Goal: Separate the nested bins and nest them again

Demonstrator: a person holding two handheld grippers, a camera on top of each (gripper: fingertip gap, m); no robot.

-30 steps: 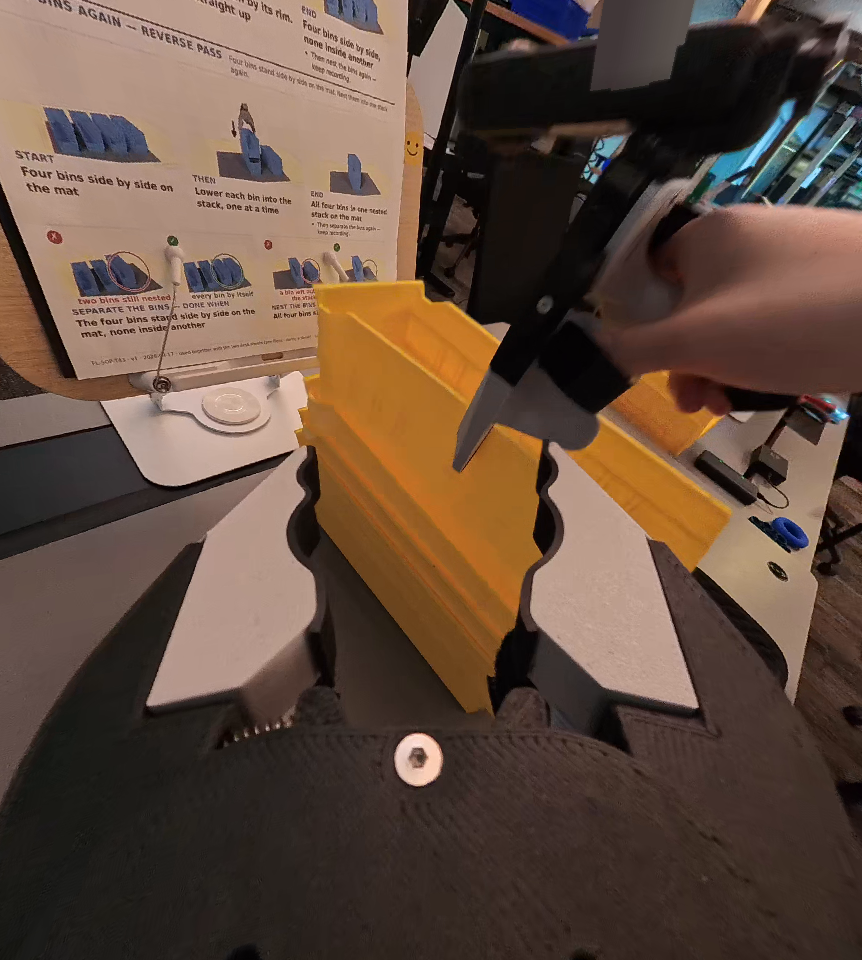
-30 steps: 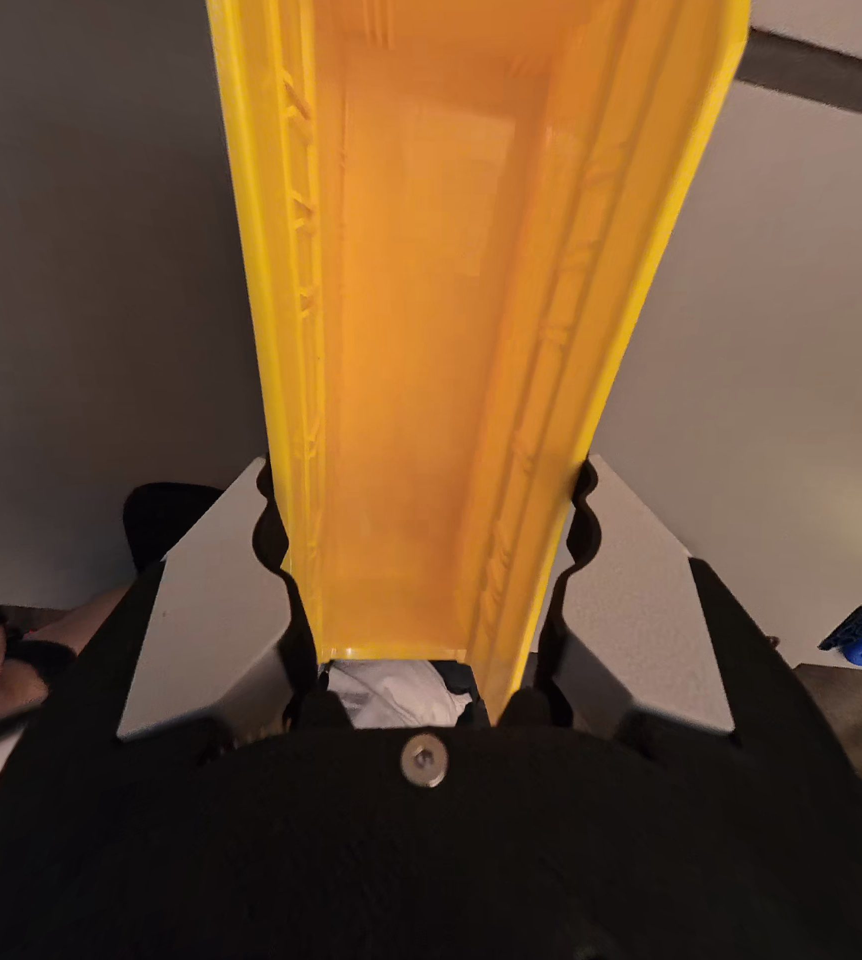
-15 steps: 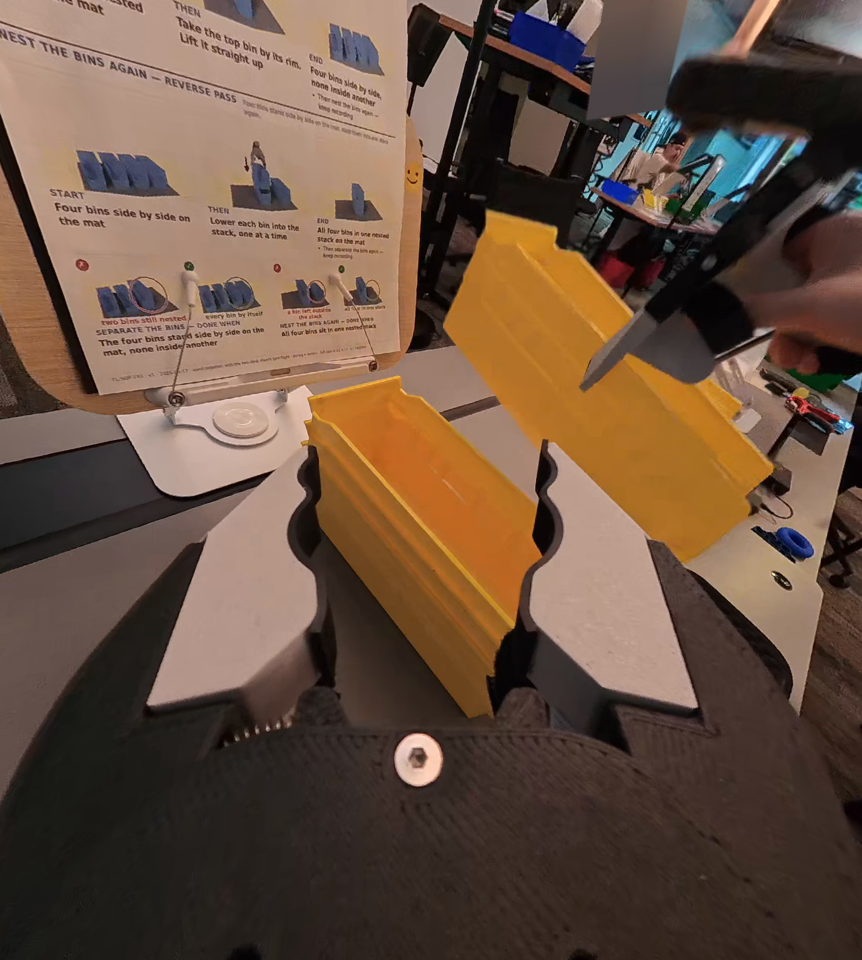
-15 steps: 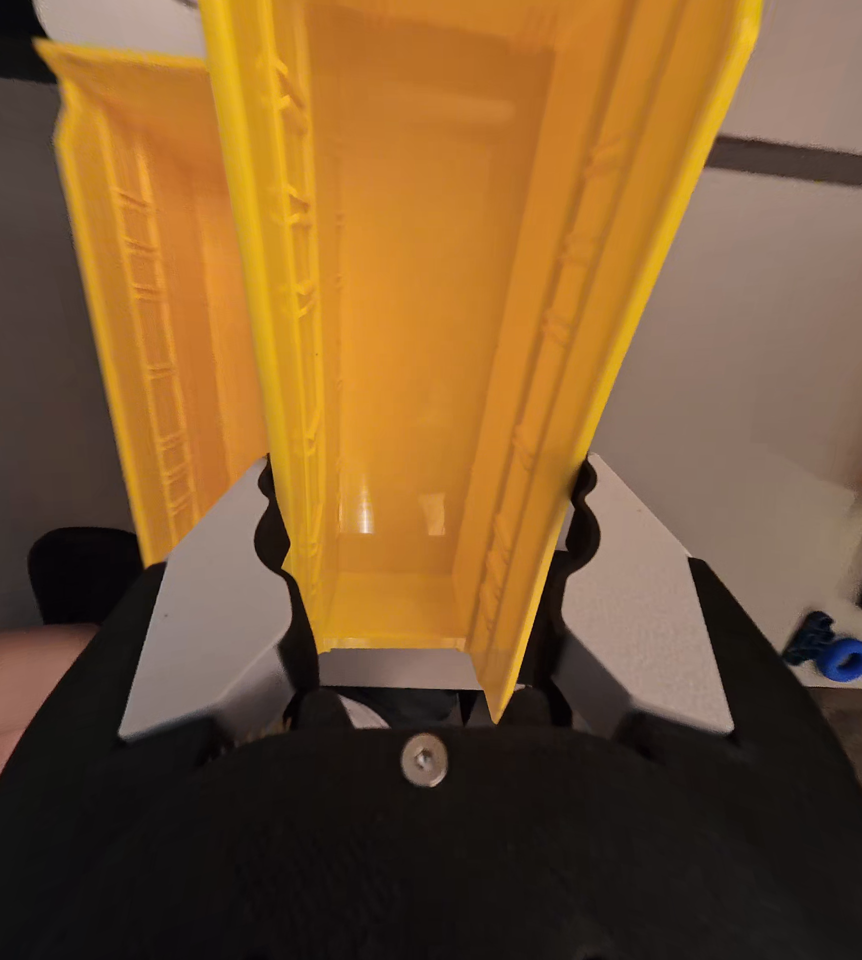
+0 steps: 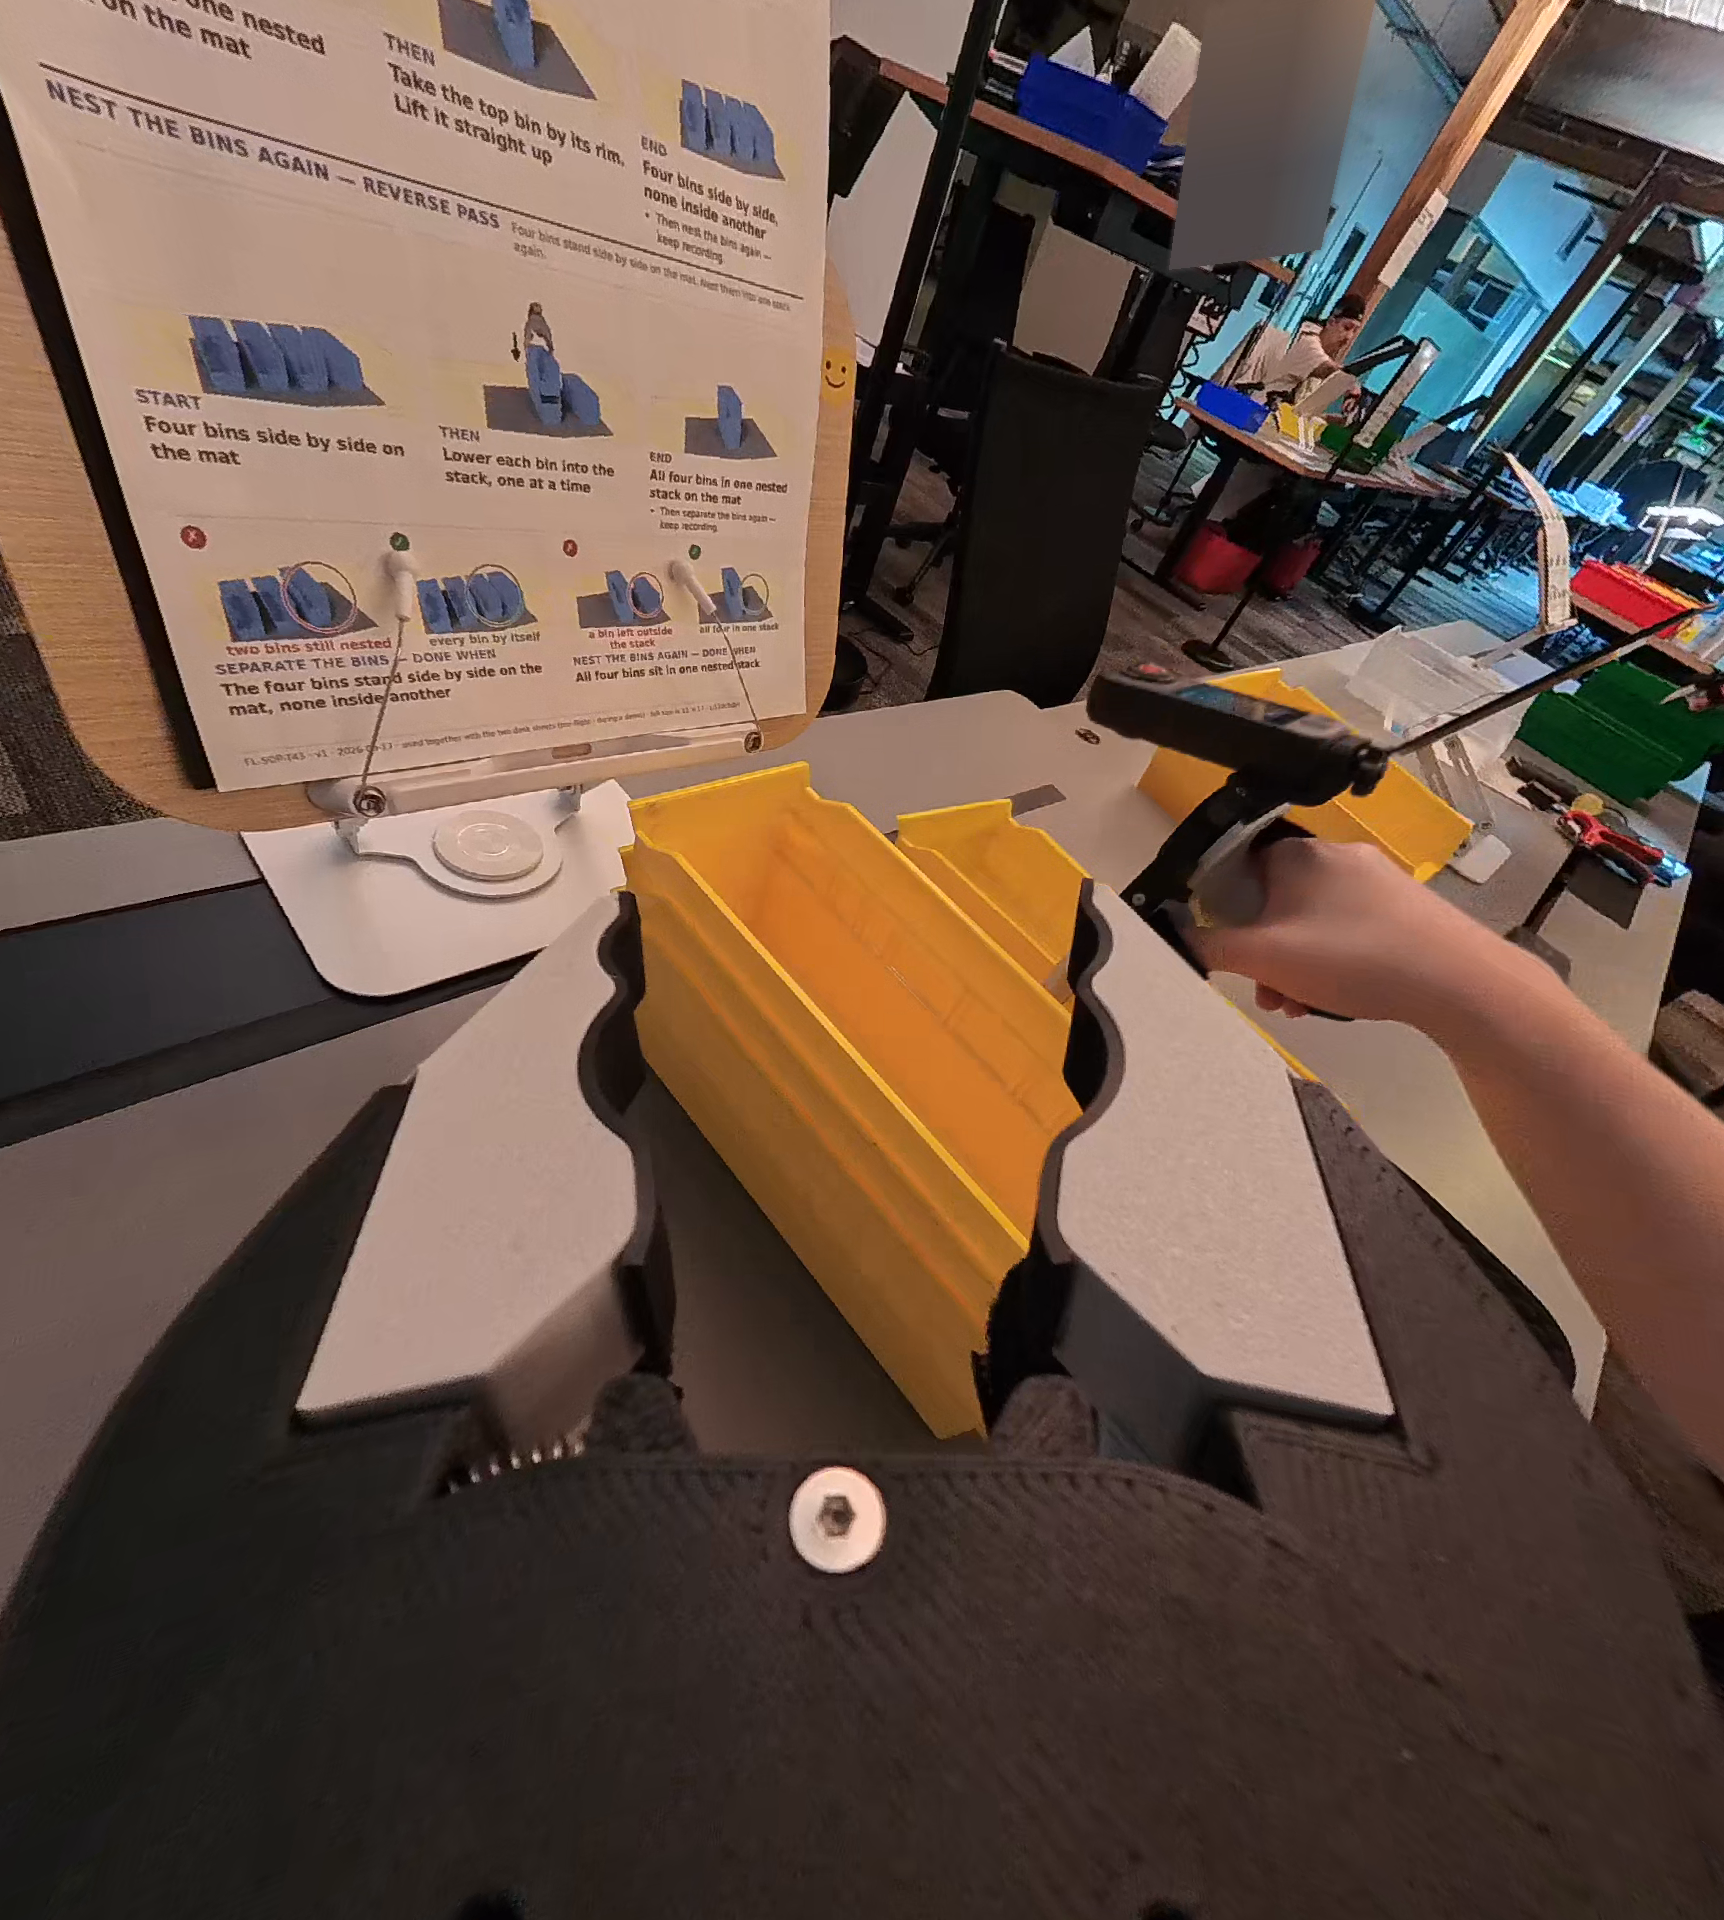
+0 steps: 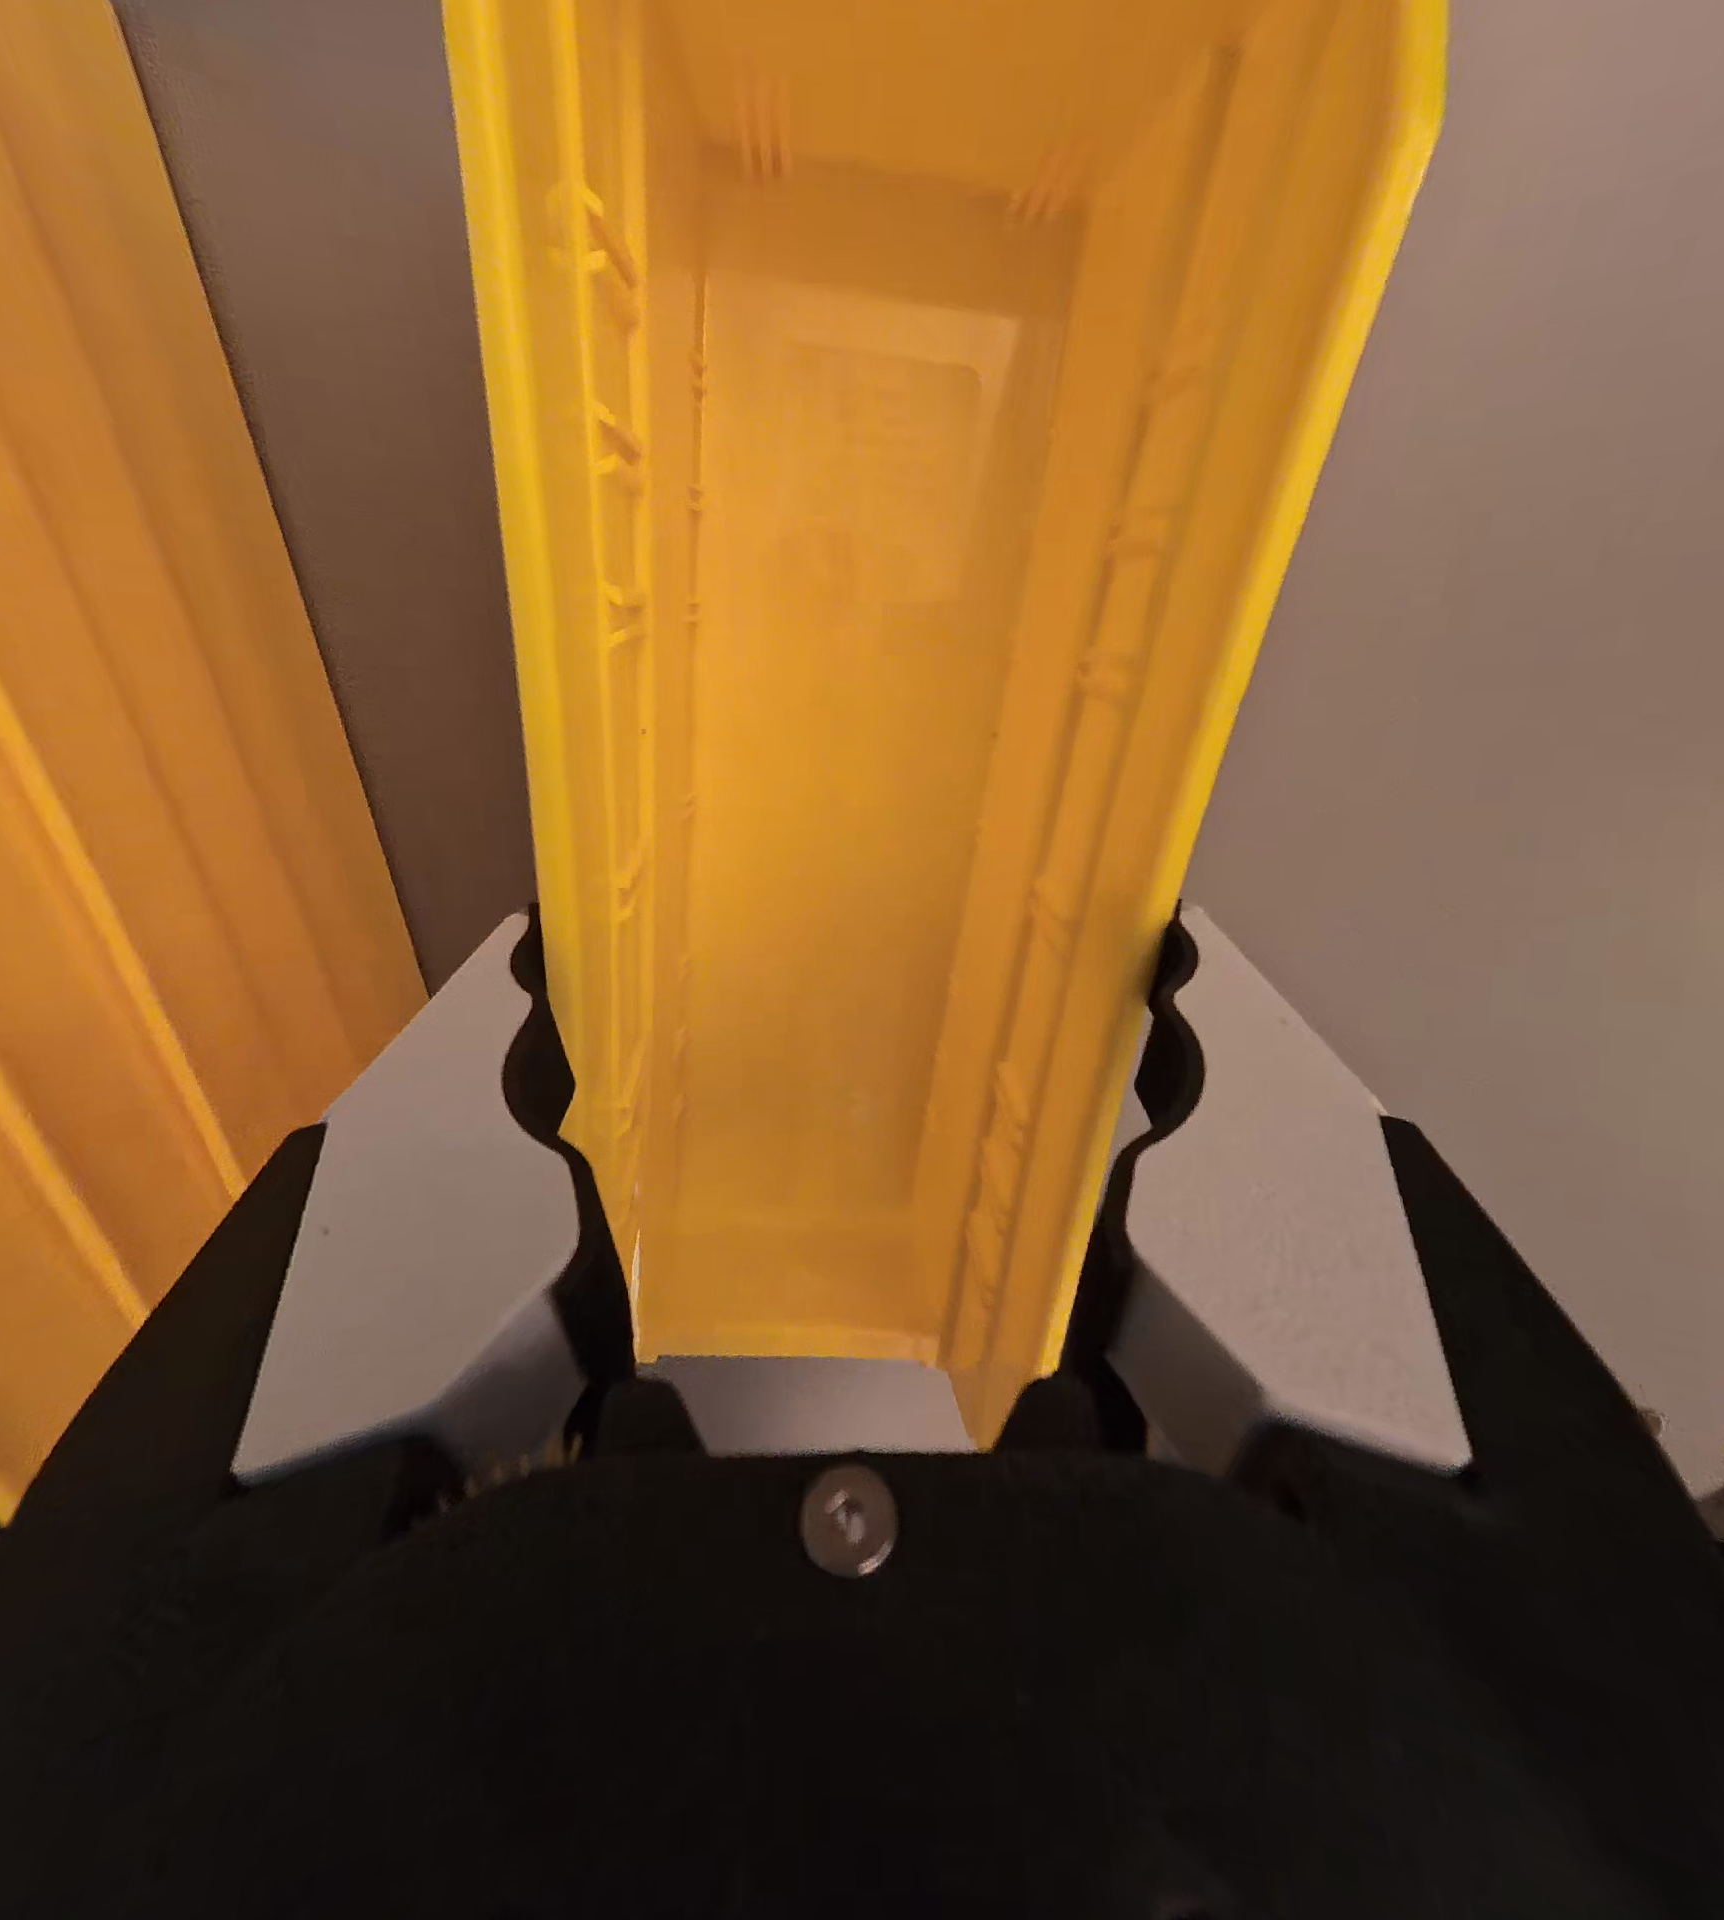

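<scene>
Left wrist view: left tongs (image 5: 853,1049) closed across remaining yellow stack (image 5: 837,1049) on grey tabletop (image 5: 162,1299), pads on both long walls. Hold stack steady. Right tongs (image 5: 1164,920) beside it, fingers hidden behind left pad. Count: three yellow bin groups (stack, lifted bin (image 5: 993,883), far bin (image 5: 1409,821)); one instruction sheet (image 5: 401,364).

Right wrist view: right tongs (image 6: 853,997) wide, pressed on both rims of separated bin (image 6: 858,623). Set down level, parallel, clear of stack (image 6: 58,727). Count: two yellow items.
</scene>
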